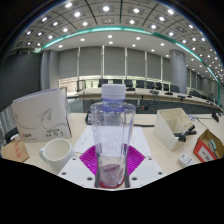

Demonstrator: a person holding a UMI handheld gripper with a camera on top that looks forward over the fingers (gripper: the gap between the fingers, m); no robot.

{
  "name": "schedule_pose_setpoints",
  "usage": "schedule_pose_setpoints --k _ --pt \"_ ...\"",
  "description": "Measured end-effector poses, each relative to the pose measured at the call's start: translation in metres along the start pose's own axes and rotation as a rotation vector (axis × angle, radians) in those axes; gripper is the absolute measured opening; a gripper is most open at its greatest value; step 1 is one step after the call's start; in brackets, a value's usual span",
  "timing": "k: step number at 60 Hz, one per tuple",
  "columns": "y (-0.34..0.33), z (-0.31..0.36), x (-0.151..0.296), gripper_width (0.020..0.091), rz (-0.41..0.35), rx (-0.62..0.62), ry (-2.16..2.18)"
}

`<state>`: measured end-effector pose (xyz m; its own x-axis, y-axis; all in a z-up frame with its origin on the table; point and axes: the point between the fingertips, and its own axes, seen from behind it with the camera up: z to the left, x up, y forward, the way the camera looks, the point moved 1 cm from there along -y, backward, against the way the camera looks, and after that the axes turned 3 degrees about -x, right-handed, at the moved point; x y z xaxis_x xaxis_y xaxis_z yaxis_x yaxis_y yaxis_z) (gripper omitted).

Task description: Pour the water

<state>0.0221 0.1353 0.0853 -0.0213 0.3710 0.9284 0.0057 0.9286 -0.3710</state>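
Clear plastic bottle (112,135) with pale cap stands upright between gripper (112,163) fingers, magenta pads (92,158) showing at both sides of its base. Cannot tell whether pads press on bottle or leave gap. White cup (56,153) on white tabletop (160,160), left of bottle, apart from it. White board with printed mark (41,115) behind cup. White open container (176,125) to right; cardboard box (208,147) further right. Large hall with rows of desks beyond.
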Motion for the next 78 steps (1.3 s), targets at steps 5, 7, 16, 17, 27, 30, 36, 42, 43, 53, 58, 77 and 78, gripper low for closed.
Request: schedule_pose_setpoints --k 5,7,16,17,27,30,36,42,43,53,58,77,78 --pt "-0.005 0.000 -0.001 0.0392 -0.018 -0.010 0.010" --pt "-0.006 0.001 -0.001 0.0442 -0.030 -0.009 0.011" --pt "-0.007 0.007 -0.018 0.0798 0.069 0.013 0.013" --pt "-0.008 0.008 -0.021 0.0876 0.089 0.019 0.020" --pt "-0.043 0.005 -0.028 0.0858 0.176 -0.013 0.055" --pt "-0.064 0.006 -0.022 0.0860 0.184 -0.029 0.055" --pt "-0.114 0.013 -0.007 0.0856 0.204 -0.050 0.044" --pt "-0.178 0.025 -0.001 0.0857 0.259 -0.087 0.034" --pt "-0.189 0.028 -0.001 0.0858 0.269 -0.091 0.032" --pt "-0.292 0.062 0.001 0.0858 0.297 -0.094 0.027" --pt "-0.335 0.075 -0.008 0.0859 0.329 -0.101 0.014" --pt "-0.422 0.104 -0.019 0.0859 0.341 -0.116 -0.004" --pt "-0.424 0.106 -0.019 0.0860 0.341 -0.115 -0.003"
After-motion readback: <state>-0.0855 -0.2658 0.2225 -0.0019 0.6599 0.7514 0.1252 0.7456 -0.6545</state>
